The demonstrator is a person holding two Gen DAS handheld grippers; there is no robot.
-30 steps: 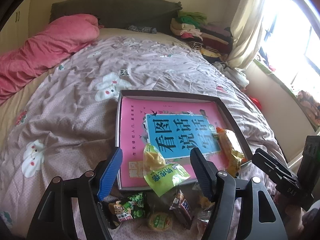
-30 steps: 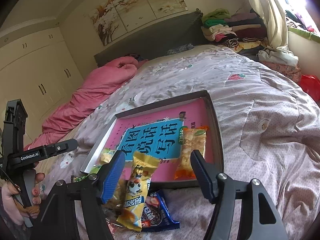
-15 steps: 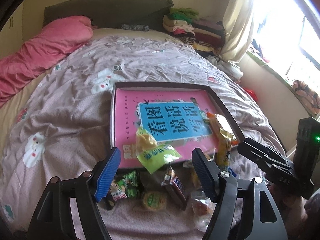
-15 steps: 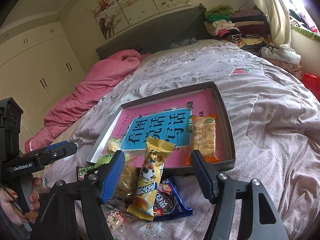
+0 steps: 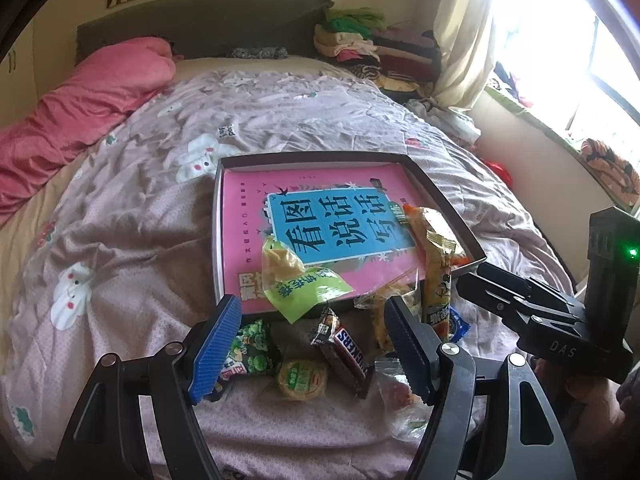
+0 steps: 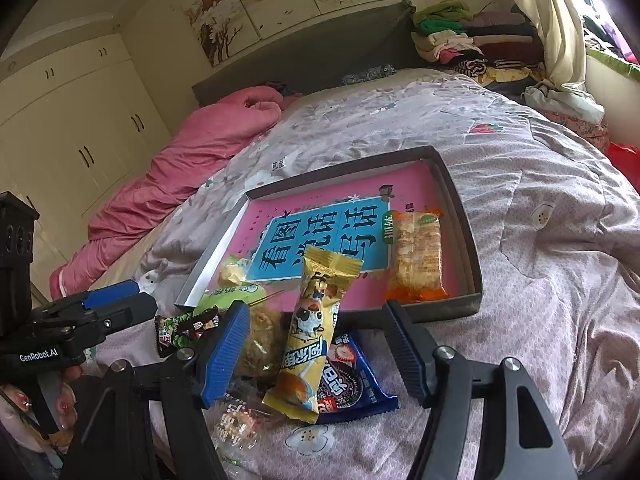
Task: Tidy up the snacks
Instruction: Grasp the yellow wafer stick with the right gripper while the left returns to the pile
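A dark shallow tray (image 5: 320, 156) with a pink and blue book in it lies on the bed. An orange cracker pack (image 6: 418, 256) rests in the tray's right side. A green packet (image 5: 304, 284) hangs over its front rim. My left gripper (image 5: 314, 344) hovers open over a Snickers bar (image 5: 348, 356), a round cookie (image 5: 302, 378) and a green pea packet (image 5: 248, 350). My right gripper (image 6: 316, 336) is open, a long yellow packet (image 6: 316, 320) lying loose between its fingers, on top of a blue Oreo pack (image 6: 348, 384).
A pink quilt (image 5: 88, 92) is bunched at the left of the bed, and folded clothes (image 5: 372, 48) are stacked by the headboard. White wardrobes (image 6: 80, 128) stand to the left. A clear wrapped snack (image 5: 400, 396) lies near the bed's front edge. A hand (image 6: 24, 408) holds the left gripper.
The left gripper has drawn back from the tray, so more loose snacks show between its fingers, and its jaws stand a little wider. The right gripper has barely shifted.
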